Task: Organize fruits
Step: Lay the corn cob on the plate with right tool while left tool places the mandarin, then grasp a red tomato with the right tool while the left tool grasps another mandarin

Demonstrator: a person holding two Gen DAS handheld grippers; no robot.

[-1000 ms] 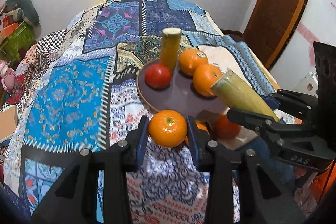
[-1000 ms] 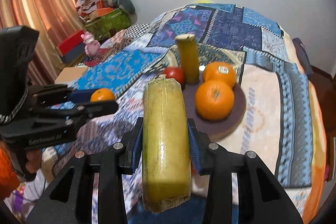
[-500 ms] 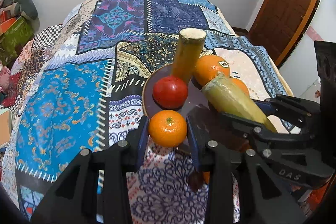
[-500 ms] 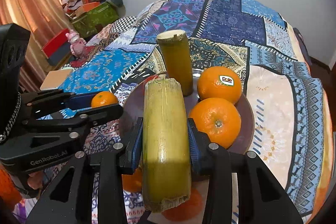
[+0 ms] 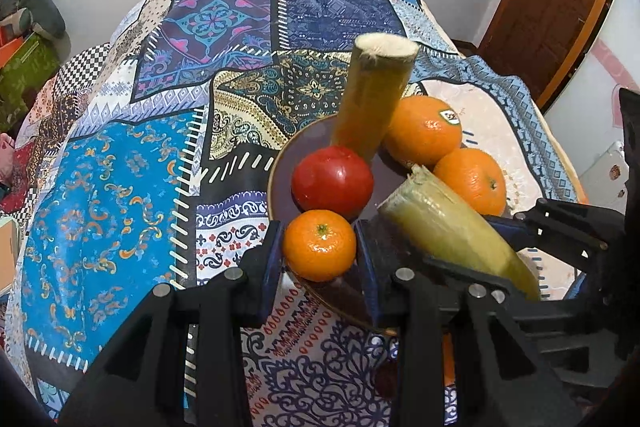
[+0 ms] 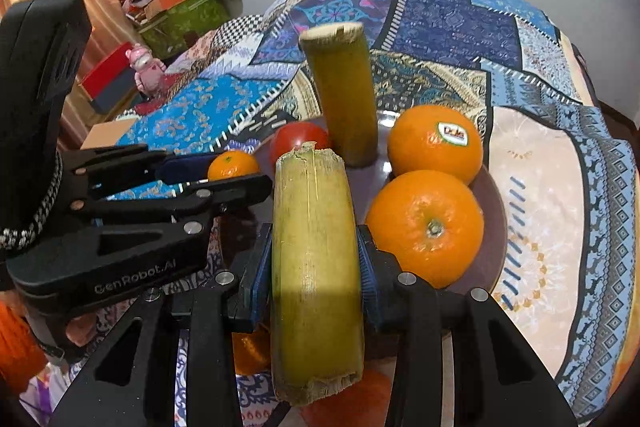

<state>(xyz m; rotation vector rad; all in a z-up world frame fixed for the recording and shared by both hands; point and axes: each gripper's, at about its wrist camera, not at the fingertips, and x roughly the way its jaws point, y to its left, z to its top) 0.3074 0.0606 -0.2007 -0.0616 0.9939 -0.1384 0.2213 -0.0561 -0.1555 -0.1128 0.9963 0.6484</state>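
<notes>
a patchwork-covered bed [image 5: 120, 187] carries a dark round plate [image 5: 280, 163] of fruit.

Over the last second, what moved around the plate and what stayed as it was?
Both grippers closed in on the plate. The left gripper brought its mandarin from short of the rim to the near edge, beside the tomato. The right gripper carried its cane piece in over the plate. Nothing was released. The upright cane, tomato and two oranges stayed put.
</notes>
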